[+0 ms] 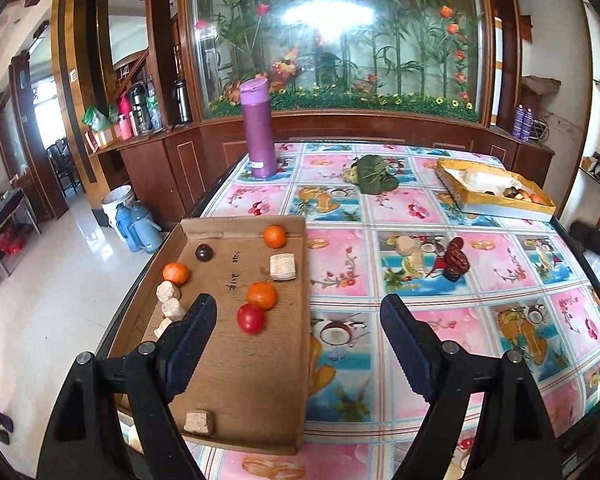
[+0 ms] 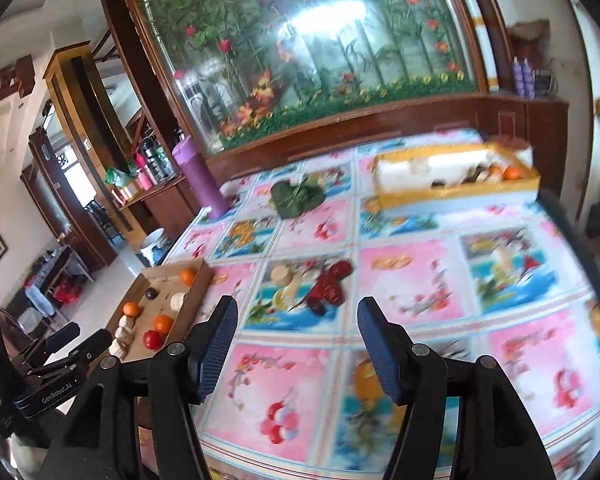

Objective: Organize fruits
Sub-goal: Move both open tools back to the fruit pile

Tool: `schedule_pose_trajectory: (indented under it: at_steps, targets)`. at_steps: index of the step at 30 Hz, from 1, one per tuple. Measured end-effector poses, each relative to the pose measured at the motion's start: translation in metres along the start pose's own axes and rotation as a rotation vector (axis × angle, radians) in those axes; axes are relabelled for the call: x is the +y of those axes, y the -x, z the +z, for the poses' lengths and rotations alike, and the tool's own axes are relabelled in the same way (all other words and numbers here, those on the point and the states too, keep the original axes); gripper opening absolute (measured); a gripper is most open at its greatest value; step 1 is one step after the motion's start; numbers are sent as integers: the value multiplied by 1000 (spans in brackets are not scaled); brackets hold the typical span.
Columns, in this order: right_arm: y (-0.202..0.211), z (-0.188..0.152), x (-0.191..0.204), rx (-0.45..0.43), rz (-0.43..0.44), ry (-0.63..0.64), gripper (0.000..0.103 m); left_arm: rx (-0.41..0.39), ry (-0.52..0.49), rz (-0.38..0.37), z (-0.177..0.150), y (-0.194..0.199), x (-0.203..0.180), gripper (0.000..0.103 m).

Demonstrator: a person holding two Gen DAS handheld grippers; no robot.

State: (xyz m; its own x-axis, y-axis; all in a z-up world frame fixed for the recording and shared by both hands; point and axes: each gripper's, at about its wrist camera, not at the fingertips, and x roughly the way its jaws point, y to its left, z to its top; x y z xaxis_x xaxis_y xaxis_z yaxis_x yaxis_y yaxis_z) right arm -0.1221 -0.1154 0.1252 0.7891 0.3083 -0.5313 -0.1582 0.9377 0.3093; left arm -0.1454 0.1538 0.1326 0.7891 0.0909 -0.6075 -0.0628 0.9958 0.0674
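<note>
A dining table (image 1: 420,216) under a bright fruit-print cloth is standing before a wooden cabinet with a glass panel of artificial flowers. A purple flask (image 1: 257,130) is standing at the far left edge.

Layout: a flat cardboard tray (image 1: 256,380) is lying at the near left, holding three oranges, one near the far edge (image 1: 275,237), a tomato (image 1: 251,319), a dark round fruit (image 1: 204,252) and several pale snack blocks. A yellow box (image 1: 496,200) is sitting at the far right, some fruit in its corner. Between them, a cluster of red dates (image 1: 456,265) is lying loose on the cloth; a leafy green bundle (image 1: 374,174) is lying further back.

Tongs: the left gripper (image 1: 300,318) is hovering over the tray's right edge, jaws wide apart, nothing between them. The right gripper (image 2: 298,334) is hanging above bare cloth, jaws parted and empty, dates ahead of it. Right view is blurring.

Judgement: this looks like an approach phase, dates probably next. Doing it well would mean settling the hand first, coming down over one date rather than the heap, closing gently across its narrow side, and lifting clear before carrying. Which container is meant for them I cannot tell.
</note>
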Motion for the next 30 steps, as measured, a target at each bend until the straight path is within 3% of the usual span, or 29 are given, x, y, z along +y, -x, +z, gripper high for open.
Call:
schedule_pose_trajectory:
  at_steps: [5, 9, 14, 19, 22, 24, 26, 30]
  targets:
    - [63, 41, -8, -148, -129, 88, 70, -50, -31, -49, 4, 28, -15, 83]
    - [119, 84, -17, -251, -147, 85, 71, -85, -39, -116, 14, 55, -25, 83]
    - [199, 163, -3, -403, -224, 153, 71, -200, -52, -122, 63, 103, -25, 83]
    - [256, 240, 29, -482, -346, 246, 72, -266, -86, -96, 111, 112, -23, 83]
    - [252, 262, 30, -449, -335, 216, 75, -224, -83, -93, 124, 86, -22, 83]
    - [234, 258, 25, -413, -305, 206, 82, -164, -55, -114, 124, 56, -21, 83]
    - [197, 242, 15, -333, -256, 196, 82, -93, -33, -145, 116, 21, -22, 83]
    - [85, 179, -11, -86, -155, 181, 82, 86, -23, -209, 91, -55, -38, 83]
